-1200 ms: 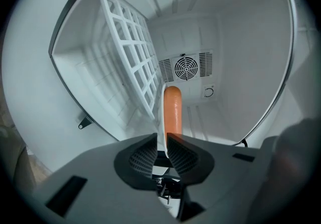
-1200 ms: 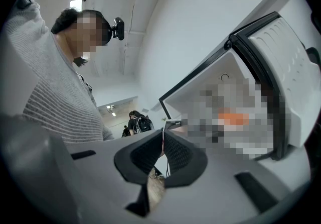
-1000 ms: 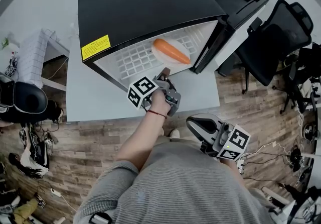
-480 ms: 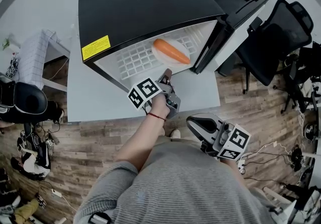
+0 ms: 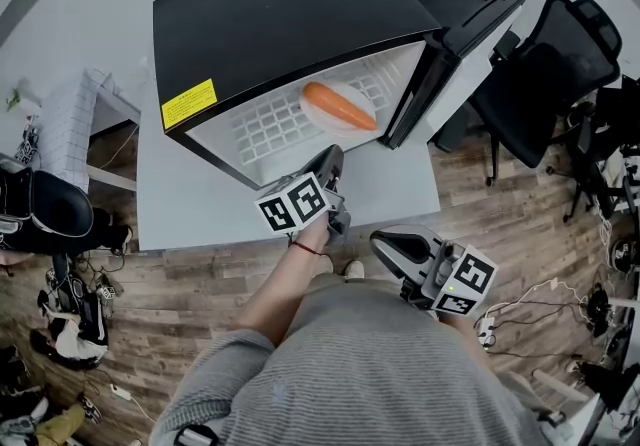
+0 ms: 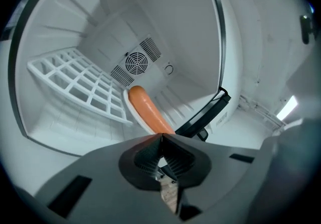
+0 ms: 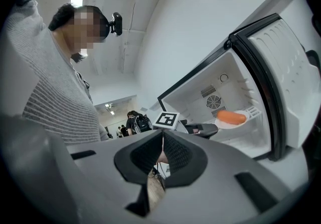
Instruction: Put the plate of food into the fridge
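Observation:
A white plate (image 5: 330, 114) carrying an orange sausage-like food (image 5: 340, 105) rests on the white wire shelf (image 5: 265, 124) inside the open black mini fridge (image 5: 280, 14). My left gripper (image 5: 333, 156) is just outside the fridge mouth, shut and empty, a short way in front of the plate. In the left gripper view the food (image 6: 148, 110) lies right beyond the closed left gripper (image 6: 161, 138). My right gripper (image 5: 383, 244) hangs low by the person's body, shut and empty. From there the right gripper (image 7: 163, 135) looks at the plate (image 7: 228, 122) from farther off.
The fridge stands on a light grey table (image 5: 180, 204), with its door (image 5: 470, 34) swung open to the right. Black office chairs (image 5: 550, 74) crowd the right side. Bags and cables lie on the wooden floor (image 5: 60, 284) at the left.
My left gripper has drawn back slightly from the fridge toward the person and turned a little. The plate stays on the shelf. The right gripper has not moved.

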Demonstrator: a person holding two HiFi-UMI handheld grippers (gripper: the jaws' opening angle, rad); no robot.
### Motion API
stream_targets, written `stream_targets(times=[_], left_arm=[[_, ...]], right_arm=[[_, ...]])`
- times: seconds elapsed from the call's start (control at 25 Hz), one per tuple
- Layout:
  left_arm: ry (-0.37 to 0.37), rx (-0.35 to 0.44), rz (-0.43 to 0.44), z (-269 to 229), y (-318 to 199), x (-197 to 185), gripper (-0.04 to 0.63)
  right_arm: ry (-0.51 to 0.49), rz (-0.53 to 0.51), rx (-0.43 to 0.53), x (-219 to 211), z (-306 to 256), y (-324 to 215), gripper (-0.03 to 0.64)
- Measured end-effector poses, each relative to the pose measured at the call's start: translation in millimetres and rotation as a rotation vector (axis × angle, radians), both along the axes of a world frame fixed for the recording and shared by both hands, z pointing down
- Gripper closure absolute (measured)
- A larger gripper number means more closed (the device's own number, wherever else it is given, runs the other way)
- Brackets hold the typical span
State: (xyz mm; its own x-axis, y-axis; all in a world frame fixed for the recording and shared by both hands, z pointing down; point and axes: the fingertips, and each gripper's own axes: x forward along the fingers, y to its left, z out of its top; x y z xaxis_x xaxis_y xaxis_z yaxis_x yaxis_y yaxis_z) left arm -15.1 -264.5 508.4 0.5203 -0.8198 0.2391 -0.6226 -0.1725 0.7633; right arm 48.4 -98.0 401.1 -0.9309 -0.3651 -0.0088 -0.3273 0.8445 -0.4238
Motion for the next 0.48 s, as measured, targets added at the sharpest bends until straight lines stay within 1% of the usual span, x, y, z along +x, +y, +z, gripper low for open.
stream_targets(times=[0.12,0.32,0.48], left_arm=[[-0.069,0.048,0.026,-5,3,-2,0.584],[-0.110,0.067,0.046,-5,10,-6,0.584],[-0.133,0.083,0.078,-5,19,-5,0.584]], right_arm=[[0.012,0.002,-0.011,-1,6,1,0.603],[0.011,0.002,-0.023,-4,11,0,0.603],[0.013,0.013,-0.024,-5,14,-4,0.603]])
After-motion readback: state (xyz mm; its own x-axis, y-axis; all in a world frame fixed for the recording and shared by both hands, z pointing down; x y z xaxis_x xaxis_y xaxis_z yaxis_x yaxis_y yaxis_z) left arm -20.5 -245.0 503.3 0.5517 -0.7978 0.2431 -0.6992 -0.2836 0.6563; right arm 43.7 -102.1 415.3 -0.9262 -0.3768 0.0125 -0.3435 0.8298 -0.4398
